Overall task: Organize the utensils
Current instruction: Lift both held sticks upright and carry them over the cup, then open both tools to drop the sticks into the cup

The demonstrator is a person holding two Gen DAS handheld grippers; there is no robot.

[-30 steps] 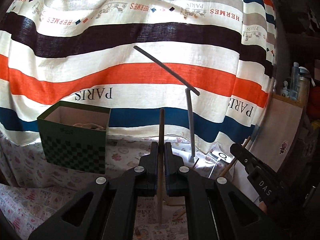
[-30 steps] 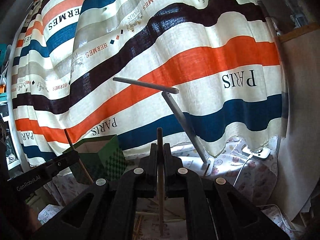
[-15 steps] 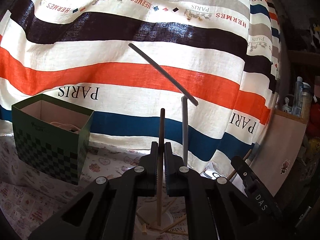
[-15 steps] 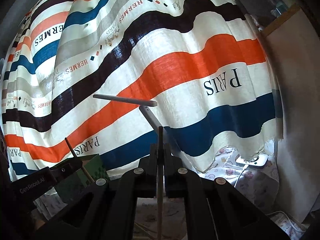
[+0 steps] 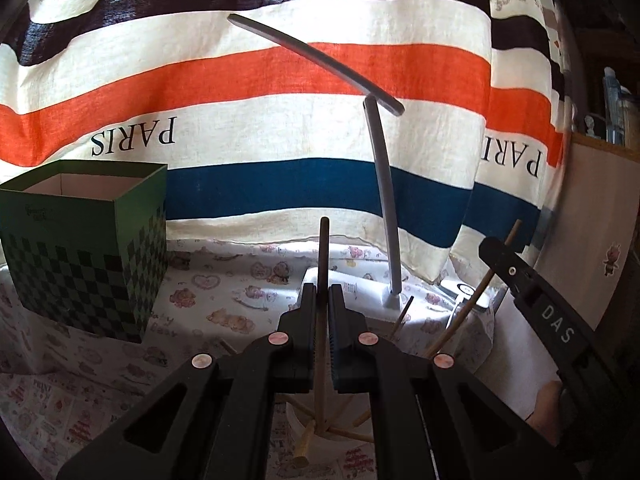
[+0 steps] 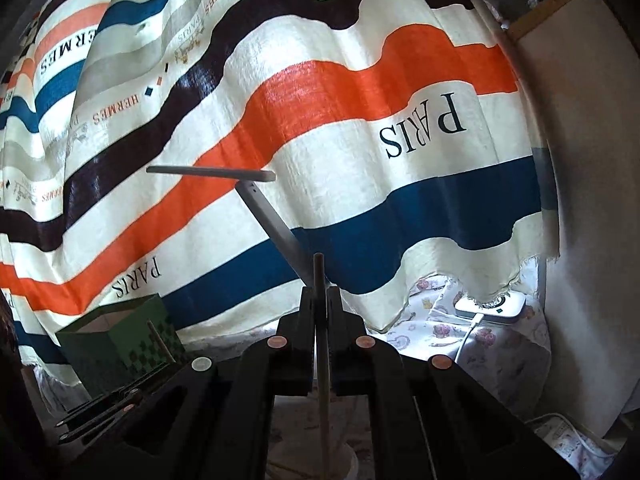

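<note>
Both claws (image 5: 322,300) (image 6: 320,304) have sunk lower, each pinching a chopstick (image 5: 322,248) (image 6: 319,276).

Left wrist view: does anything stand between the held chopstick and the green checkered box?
Nothing visible does. The left gripper holds the chopstick upright in shut jaws; only bare printed tablecloth lies between it and the open-topped green checkered box.

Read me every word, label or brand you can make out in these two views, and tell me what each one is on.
"PARIS": upside down, on the striped curtain.
"HERMES": upside down, smaller, on the same curtain.
"DAS": on the right gripper as seen from the left wrist view.
"PRINT": on the patterned tablecloth; its other words are too blurred.
Logo on the green checkered box: too small to read.
</note>
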